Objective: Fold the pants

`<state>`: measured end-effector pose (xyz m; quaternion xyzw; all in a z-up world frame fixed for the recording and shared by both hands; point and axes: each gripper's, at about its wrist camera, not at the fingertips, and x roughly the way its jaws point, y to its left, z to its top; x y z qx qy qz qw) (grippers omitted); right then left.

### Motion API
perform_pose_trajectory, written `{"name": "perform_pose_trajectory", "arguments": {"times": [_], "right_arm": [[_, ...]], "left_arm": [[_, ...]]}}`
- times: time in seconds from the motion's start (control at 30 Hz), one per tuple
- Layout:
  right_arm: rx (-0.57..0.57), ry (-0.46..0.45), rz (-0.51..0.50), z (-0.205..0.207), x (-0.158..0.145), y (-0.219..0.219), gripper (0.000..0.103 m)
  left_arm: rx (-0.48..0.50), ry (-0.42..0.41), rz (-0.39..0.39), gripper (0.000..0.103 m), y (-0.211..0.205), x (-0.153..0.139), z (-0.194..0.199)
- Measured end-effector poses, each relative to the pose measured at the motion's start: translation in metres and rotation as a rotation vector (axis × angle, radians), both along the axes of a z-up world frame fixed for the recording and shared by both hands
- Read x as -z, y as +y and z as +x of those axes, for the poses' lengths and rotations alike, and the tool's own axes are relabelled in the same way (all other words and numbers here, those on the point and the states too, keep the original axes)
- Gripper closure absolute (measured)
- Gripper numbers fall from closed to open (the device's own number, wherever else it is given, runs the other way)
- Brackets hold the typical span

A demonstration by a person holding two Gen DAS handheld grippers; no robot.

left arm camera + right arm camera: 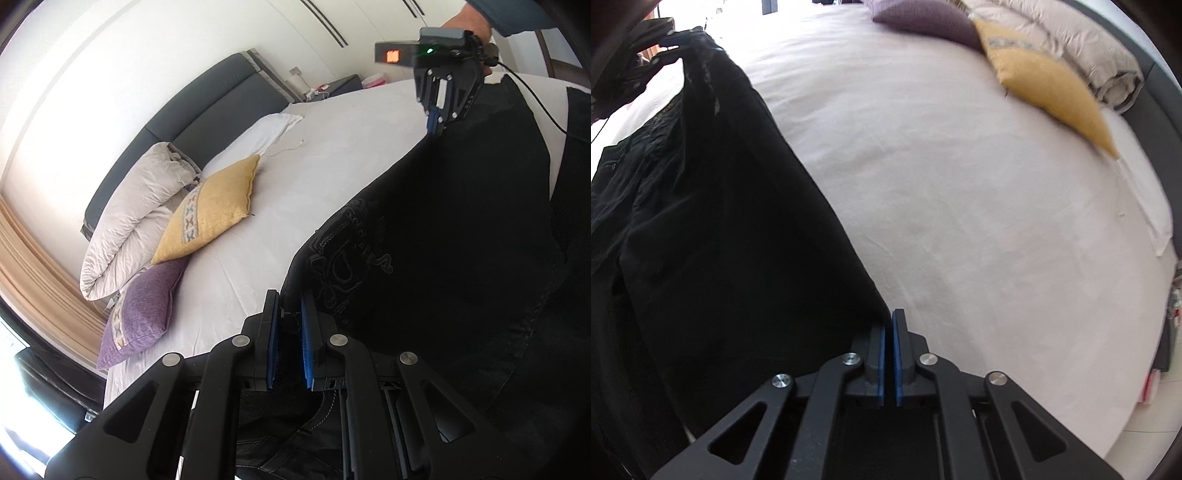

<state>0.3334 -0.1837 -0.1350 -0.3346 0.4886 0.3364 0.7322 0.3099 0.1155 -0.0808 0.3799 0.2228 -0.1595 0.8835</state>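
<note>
Black pants (443, 258) hang stretched above the white bed, with embroidery showing near the waist. In the left wrist view my left gripper (290, 321) is shut on the pants' near edge, dark cloth pinched between its blue pads. At the upper right, my right gripper (435, 125) is held by a hand and clamps the far corner of the cloth. In the right wrist view the pants (720, 221) fill the left side, and my right gripper (888, 325) is shut on their corner. My left gripper (670, 42) shows at the top left, holding the other end.
The bed sheet (332, 166) spreads wide beside the pants (960, 184). A yellow cushion (214, 210), a purple cushion (144, 314) and a rolled grey duvet (133, 218) lie by the dark headboard (207, 107). A nightstand (343, 85) stands beyond the bed.
</note>
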Motion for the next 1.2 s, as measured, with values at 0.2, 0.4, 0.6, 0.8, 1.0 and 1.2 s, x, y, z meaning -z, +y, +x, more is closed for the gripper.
{"name": "perform_pose_trajectory", "arguments": {"times": [0.2,0.4,0.6,0.8,1.0,1.2], "right_arm": [[0.001,-0.139,-0.025,-0.055,-0.052,-0.006,0.1],[-0.026,-0.254,-0.081,-0.139,-0.085,-0.001,0.1],[-0.012,-0.305,-0.089,-0.227,-0.077,0.008,0.1],[0.042,-0.259,-0.058,-0.283,-0.052,0.022,0.1],[0.081,-0.254,-0.076,-0.315,-0.031,0.038,0.1],[0.099,-0.24,-0.084,-0.341,-0.027,0.044,0.1]], "left_arm": [[0.004,-0.043,-0.019,0.093,-0.001,-0.029,-0.031],[0.03,-0.047,-0.052,0.093,-0.006,-0.049,-0.097],[0.026,0.023,-0.098,0.093,-0.004,-0.034,-0.184],[0.007,0.116,-0.115,0.093,-0.008,0.012,-0.256],[0.003,0.156,-0.121,0.093,-0.015,0.046,-0.305],[-0.008,0.164,-0.104,0.093,-0.007,0.058,-0.333]]}}
